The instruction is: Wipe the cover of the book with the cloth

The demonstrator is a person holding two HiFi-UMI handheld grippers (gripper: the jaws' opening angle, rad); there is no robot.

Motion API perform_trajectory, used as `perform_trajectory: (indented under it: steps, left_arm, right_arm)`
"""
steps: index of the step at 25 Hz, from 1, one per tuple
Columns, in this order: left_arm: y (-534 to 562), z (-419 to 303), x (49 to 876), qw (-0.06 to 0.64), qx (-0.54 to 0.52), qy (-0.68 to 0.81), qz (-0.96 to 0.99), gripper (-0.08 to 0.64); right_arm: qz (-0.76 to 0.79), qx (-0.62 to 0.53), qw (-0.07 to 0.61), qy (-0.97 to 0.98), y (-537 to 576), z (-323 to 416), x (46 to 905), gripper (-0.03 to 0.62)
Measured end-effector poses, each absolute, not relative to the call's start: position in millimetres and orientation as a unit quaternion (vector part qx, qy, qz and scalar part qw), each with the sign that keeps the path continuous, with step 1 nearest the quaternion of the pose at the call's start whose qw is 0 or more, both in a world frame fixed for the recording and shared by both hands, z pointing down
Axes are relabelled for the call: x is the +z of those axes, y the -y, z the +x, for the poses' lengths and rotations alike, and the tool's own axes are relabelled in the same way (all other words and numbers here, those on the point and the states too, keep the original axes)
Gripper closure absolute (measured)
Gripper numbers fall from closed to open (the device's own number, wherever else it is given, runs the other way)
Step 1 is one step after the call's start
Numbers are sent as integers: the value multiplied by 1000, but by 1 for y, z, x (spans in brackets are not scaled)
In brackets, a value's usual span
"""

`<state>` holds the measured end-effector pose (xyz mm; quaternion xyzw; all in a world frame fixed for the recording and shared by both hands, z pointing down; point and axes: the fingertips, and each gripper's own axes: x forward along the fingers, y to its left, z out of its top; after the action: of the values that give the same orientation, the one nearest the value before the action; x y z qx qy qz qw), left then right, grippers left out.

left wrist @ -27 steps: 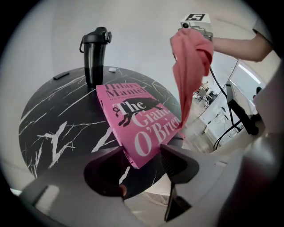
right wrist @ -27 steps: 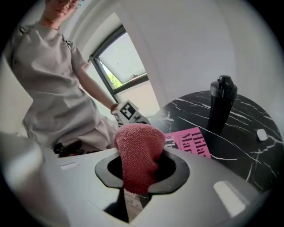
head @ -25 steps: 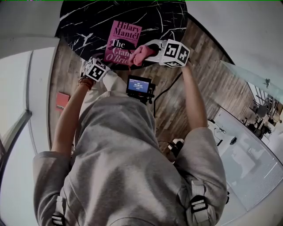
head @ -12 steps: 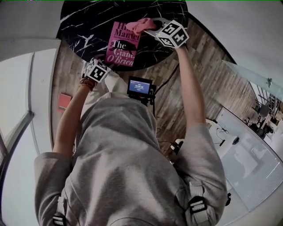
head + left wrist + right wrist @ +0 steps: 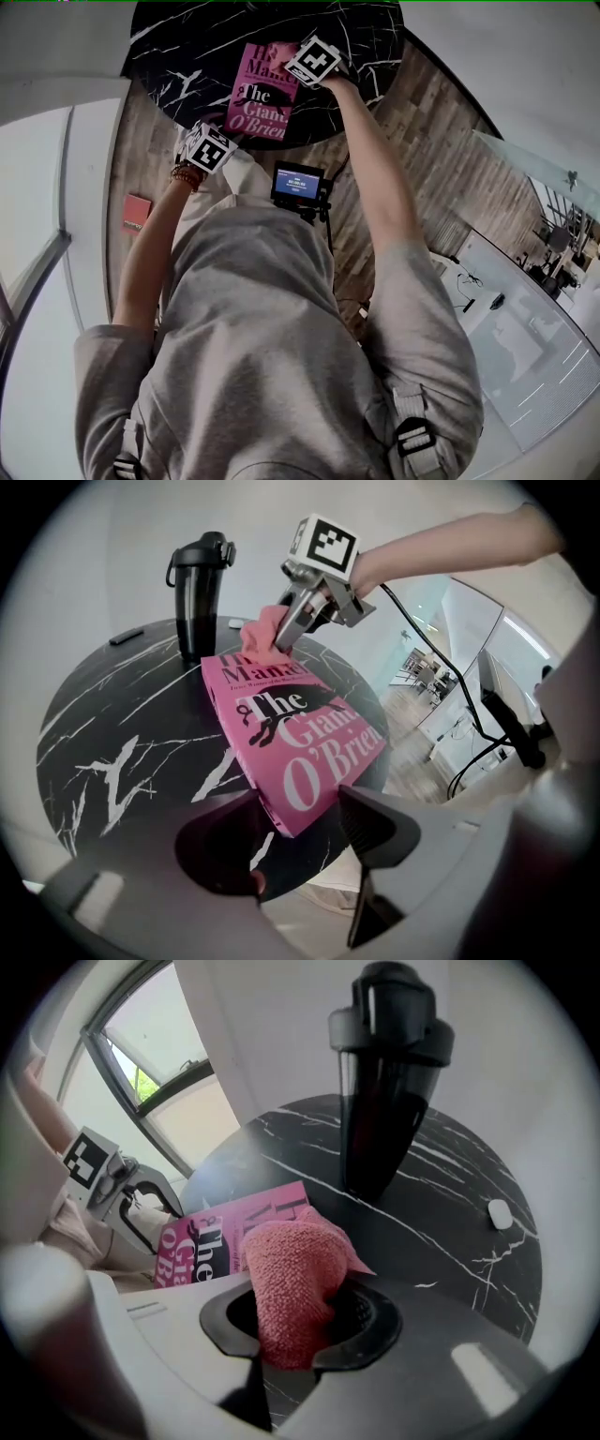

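A pink book [image 5: 258, 98] lies face up on the round black marble table [image 5: 187, 47]. My right gripper [image 5: 302, 49] is over the book's far end, shut on a pink cloth [image 5: 291, 1283] that bulges out between its jaws. In the left gripper view the cloth [image 5: 261, 635] presses on the top of the cover under the right gripper [image 5: 292, 628]. My left gripper [image 5: 300, 841] is at the table's near edge, open, its jaws standing either side of the book's [image 5: 291, 733] near corner. The right gripper view shows the book [image 5: 211, 1241] and the left gripper [image 5: 117, 1185] beyond it.
A tall black tumbler [image 5: 199, 588] stands on the table past the book's far end, close to the cloth. A small white object [image 5: 500, 1213] and a dark flat piece [image 5: 127, 635] lie near the table's rim. A red item [image 5: 134, 213] is on the wooden floor.
My right gripper has carried the cloth along the cover from the book's near end to its far end. The left gripper has stayed by the near corner.
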<state>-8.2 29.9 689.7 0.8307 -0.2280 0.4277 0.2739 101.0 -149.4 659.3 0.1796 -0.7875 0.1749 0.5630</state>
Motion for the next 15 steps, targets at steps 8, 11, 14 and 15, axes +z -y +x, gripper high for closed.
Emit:
perform_trajectory:
  steps: [8, 11, 14, 15]
  left_arm:
    - [-30, -8, 691, 275, 427, 226, 831, 304]
    - [-29, -8, 690, 275, 430, 224, 830, 302]
    - [-32, -8, 692, 278, 431, 225, 829, 302]
    - [-32, -8, 691, 277, 431, 226, 829, 302]
  right_arm:
    - [152, 128, 598, 777, 141, 98, 670, 474]
    - [125, 124, 621, 764, 130, 93, 669, 476]
    - [114, 128, 626, 761, 119, 90, 670, 476]
    - [113, 126, 626, 762, 117, 89, 671, 476]
